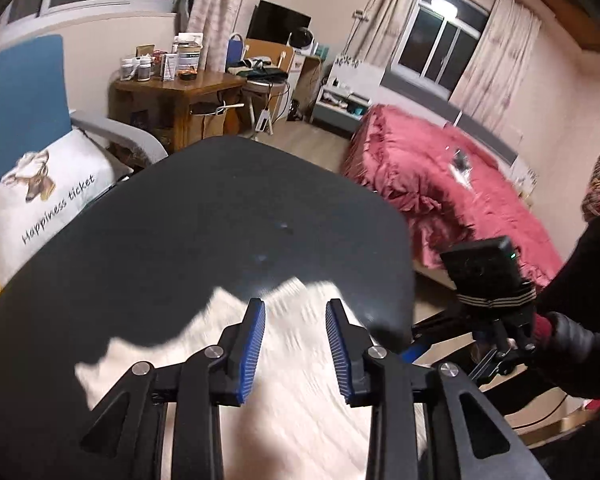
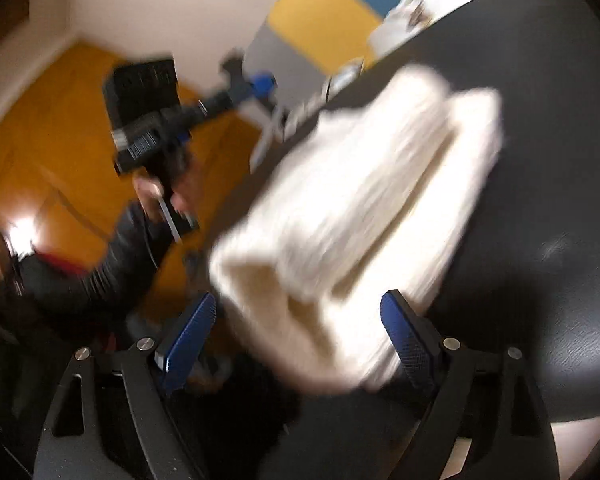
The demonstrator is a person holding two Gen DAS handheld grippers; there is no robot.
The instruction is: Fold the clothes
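A white knitted garment (image 2: 364, 200) lies folded into a thick bundle on the round black table (image 2: 540, 160); both views are blurred. My right gripper (image 2: 300, 300) stands wide open at the bundle's near end, and the cloth reaches in between its blue pads without either pad pressing on it. In the left wrist view the same garment (image 1: 300, 400) spreads under my left gripper (image 1: 296, 308). That gripper hangs above the cloth, open, with nothing between its blue pads (image 1: 256, 340).
The table's edge (image 1: 404, 240) drops off to the right, toward a bed with a pink cover (image 1: 440, 168). A printed pillow on a grey chair (image 1: 48, 196) sits at the left, a cluttered wooden desk (image 1: 172, 92) beyond. A black-sleeved arm (image 1: 572, 336) holds the right tool.
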